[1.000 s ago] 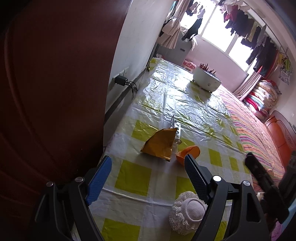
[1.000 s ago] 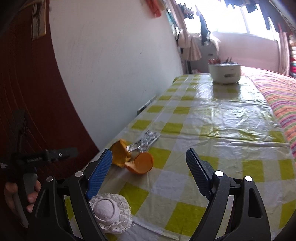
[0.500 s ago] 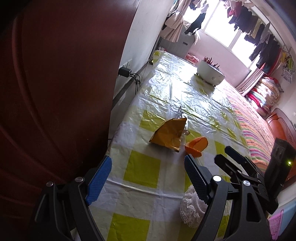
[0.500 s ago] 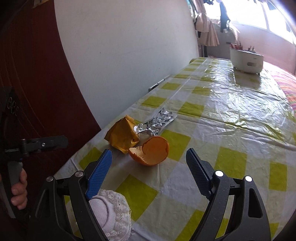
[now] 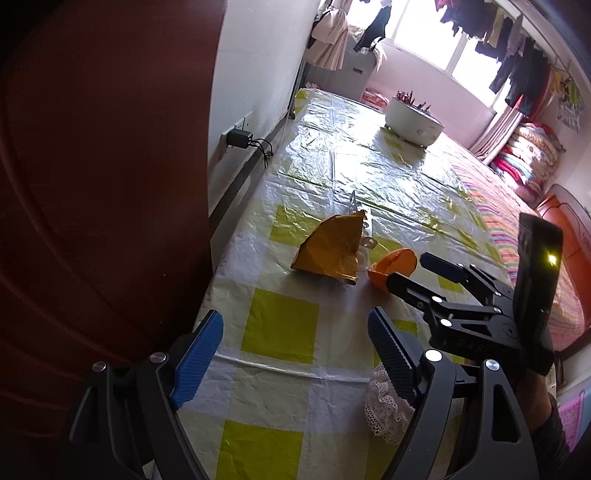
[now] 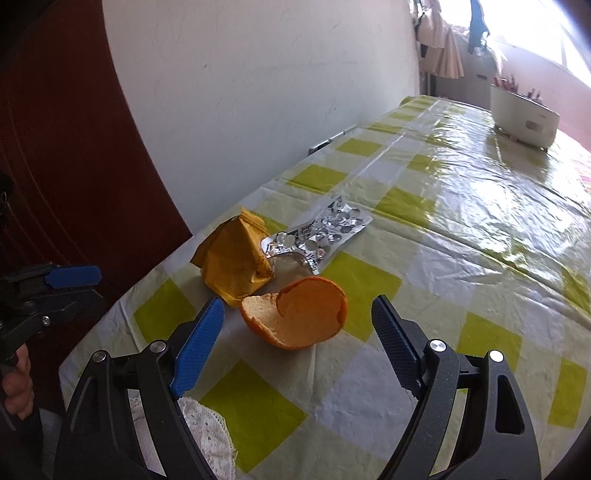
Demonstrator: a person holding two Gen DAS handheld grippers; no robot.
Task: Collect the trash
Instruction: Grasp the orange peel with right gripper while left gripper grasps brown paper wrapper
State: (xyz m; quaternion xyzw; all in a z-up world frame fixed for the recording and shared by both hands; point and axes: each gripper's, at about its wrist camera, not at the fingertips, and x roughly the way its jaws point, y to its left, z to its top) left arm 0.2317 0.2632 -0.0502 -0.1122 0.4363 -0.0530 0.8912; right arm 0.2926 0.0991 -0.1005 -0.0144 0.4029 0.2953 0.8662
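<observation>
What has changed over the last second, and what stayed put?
The right gripper has advanced toward the hollow orange peel half, jaws open either side of it, nothing gripped. The open left gripper edged forward slightly. The crumpled yellow wrapper and silver foil blister pack have not moved.

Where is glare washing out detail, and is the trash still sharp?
Left wrist view: window blown out, sheen on the tablecloth. Right wrist view: glare patch far right on the cloth; orange peel, yellow wrapper and blister pack sharp.
</observation>
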